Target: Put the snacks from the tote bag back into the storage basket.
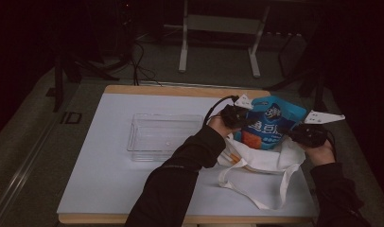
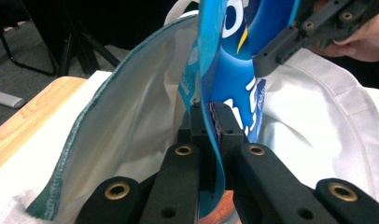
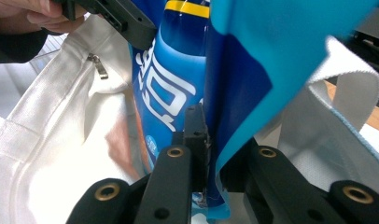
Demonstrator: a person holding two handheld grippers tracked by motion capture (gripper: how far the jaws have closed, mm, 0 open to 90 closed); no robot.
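Overhead, we see the blue snack bag [image 1: 271, 124] standing partly inside the white tote bag [image 1: 261, 158] on the bench [image 1: 109, 184], right of the clear plastic tray [image 1: 161, 136]. Our left gripper [image 1: 237, 116] meets the snack bag's left edge and our right gripper [image 1: 307, 134] its right edge. Along the left gripper [image 2: 211, 122], we find its fingers clenched on the snack bag's edge, the tote bag's green-trimmed mouth [image 2: 108, 93] just beside. Along the right gripper [image 3: 211, 135], its fingers pinch the snack bag's other edge, above the tote bag's zipper pull [image 3: 99, 65].
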